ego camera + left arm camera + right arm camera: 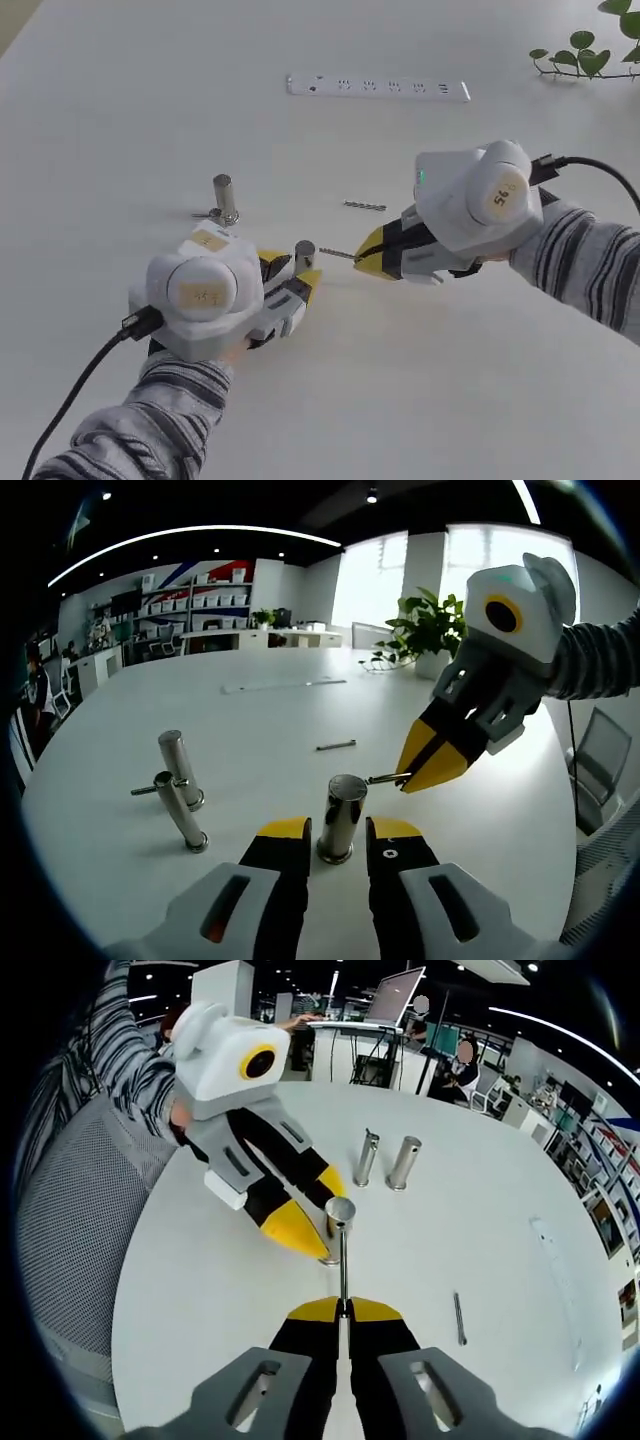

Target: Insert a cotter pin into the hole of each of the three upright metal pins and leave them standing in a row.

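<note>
An upright metal pin [305, 252] stands on the white table between the yellow tips of my left gripper [292, 272], which is shut on its lower part [342, 815]. My right gripper [365, 255] is shut on a cotter pin [337, 254] held level. Its free end touches the top of that metal pin [340, 1222]. Two more metal pins [180, 768] stand close together at the back left, and the nearer one [180, 810] has a cotter pin [145, 790] through its top. A loose cotter pin [365, 206] lies on the table beyond the grippers.
A white power strip [378, 88] lies at the far side of the table. Green plant leaves [585, 55] reach in at the far right corner. A black cable trails from each gripper. Bare white tabletop [420, 380] lies in front.
</note>
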A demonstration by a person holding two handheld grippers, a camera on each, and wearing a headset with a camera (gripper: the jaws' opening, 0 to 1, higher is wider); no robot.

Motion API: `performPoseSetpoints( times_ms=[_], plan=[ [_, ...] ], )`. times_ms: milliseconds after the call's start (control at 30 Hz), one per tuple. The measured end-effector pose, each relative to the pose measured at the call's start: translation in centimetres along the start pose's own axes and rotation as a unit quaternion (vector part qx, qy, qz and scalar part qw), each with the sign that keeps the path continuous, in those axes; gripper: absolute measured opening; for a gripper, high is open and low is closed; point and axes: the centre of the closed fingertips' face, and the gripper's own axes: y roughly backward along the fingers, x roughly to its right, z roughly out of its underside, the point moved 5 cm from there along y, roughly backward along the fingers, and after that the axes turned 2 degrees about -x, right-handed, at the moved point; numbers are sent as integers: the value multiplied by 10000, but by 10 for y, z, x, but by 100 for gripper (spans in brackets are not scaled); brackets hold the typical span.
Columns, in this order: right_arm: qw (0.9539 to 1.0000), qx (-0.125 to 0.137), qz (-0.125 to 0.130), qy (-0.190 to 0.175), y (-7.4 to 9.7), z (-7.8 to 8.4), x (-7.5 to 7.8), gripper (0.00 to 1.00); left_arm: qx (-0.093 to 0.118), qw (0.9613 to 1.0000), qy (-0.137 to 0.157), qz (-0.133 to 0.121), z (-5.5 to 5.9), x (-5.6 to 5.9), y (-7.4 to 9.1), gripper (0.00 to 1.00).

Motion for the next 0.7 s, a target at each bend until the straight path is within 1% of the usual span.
performPoseSetpoints(
  times_ms=[300, 367, 467, 533, 600, 700],
  plan=[
    [9999, -36, -56, 85, -4, -2, 0, 0, -81, 10000, -2, -11, 3, 2, -4, 12],
    [9999, -28, -56, 94, -3, -4, 0, 0, -103, 9999, 13, -61, 3, 1, -5, 11],
    [9999, -41, -56, 126, -3, -6, 0, 0, -96, 9999, -8, -71, 3, 1, -5, 11],
    [9998, -58, -82, 197, -3, -9, -1, 0, -100, 9999, -63, -99, 3, 2, -5, 10],
    [9993, -152, -79, 338, -2, -10, -1, 0, -105, 9999, -81, -94, 4, 2, -5, 10],
    [9990, -188, -100, 388, -2, -9, 1, 0, -103, 9999, -123, -47, 5, 1, -5, 10]
  ],
)
